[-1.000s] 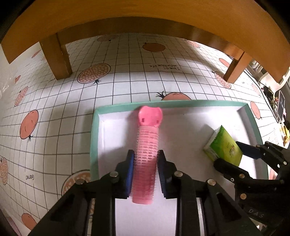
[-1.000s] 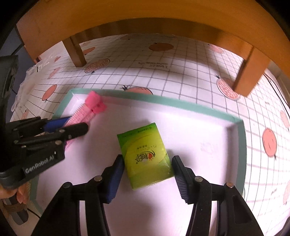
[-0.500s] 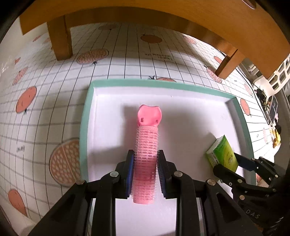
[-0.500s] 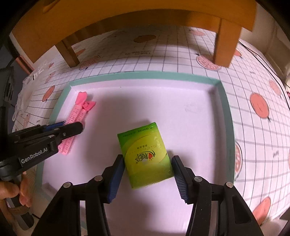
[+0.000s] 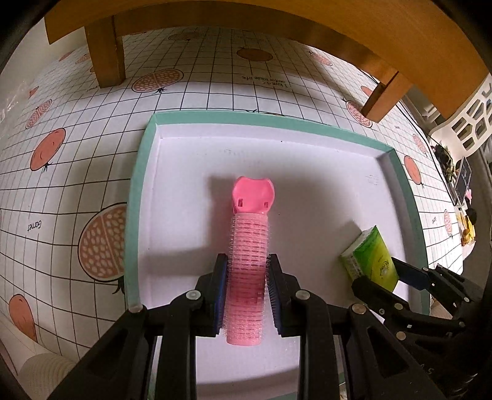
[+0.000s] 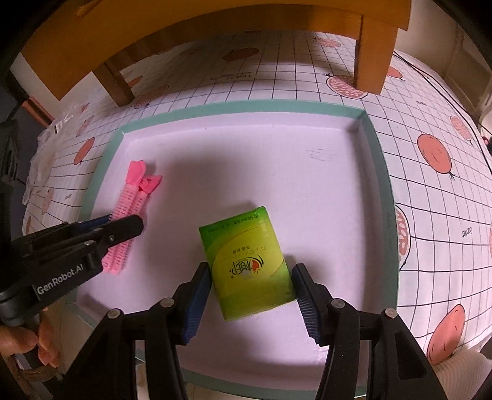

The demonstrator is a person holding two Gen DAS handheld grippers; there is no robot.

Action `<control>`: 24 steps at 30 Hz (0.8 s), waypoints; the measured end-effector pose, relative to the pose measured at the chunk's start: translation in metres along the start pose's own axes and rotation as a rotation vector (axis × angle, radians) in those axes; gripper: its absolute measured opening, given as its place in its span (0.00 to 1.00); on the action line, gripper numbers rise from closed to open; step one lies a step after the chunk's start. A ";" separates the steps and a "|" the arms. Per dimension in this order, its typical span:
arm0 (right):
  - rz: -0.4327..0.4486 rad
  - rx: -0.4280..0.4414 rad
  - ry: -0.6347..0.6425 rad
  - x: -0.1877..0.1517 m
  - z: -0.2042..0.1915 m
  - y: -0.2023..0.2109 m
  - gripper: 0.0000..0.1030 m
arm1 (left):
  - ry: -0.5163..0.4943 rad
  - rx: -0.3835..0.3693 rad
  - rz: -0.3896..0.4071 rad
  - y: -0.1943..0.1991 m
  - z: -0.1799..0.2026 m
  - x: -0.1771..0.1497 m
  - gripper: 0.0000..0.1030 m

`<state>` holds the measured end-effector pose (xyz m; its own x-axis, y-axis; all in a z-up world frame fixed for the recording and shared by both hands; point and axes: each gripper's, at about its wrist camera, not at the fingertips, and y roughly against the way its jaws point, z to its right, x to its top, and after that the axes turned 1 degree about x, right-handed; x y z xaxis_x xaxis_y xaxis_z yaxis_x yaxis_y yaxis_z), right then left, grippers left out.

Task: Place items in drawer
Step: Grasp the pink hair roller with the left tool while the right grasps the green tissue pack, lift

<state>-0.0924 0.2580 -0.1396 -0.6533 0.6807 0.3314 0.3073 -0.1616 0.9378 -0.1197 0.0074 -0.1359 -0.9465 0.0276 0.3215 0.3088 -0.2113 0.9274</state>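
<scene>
Left gripper [image 5: 247,289] clamped on a pink hair roller [image 5: 248,267], both blue pads pressed into its bristled sides, clip end pointing away over the white floor of the drawer [image 5: 136,197]. Roller held above the drawer's left half, well inside the green rim.

Right gripper [image 6: 250,300] around a green tissue pack [image 6: 247,261], jaws opening; left pad at the pack's edge, right pad with a thin gap showing beside the pack's corner. Pack over the drawer's floor, nearer the front rim than the back, a shadow spread beneath it. Whether resting on the floor or just above it, hard to tell.

Seen from the right wrist camera, a hand [image 6: 29,344] wrapped around the left gripper's handle, at the drawer's front left corner.

Beyond the drawer's back rim, a checked tablecloth [image 5: 196,86] printed with pink fruit. Farther still, a wooden shelf [image 6: 215,27] on short legs, standing on the cloth and overhanging the back of the drawer.
</scene>
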 end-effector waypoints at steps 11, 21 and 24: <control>-0.018 -0.040 0.111 0.009 -0.013 -0.008 0.61 | 0.005 -0.011 0.004 0.000 -0.002 0.001 0.25; 0.002 -0.101 0.132 0.005 -0.016 -0.011 0.59 | -0.007 0.001 0.009 -0.003 0.001 0.003 0.25; 0.007 -0.108 0.122 0.006 -0.015 -0.012 0.54 | -0.010 0.004 0.010 -0.004 0.002 0.003 0.25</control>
<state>-0.1106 0.2529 -0.1475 -0.7327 0.5886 0.3417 0.2400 -0.2464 0.9390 -0.1235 0.0101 -0.1380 -0.9424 0.0355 0.3327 0.3187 -0.2079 0.9248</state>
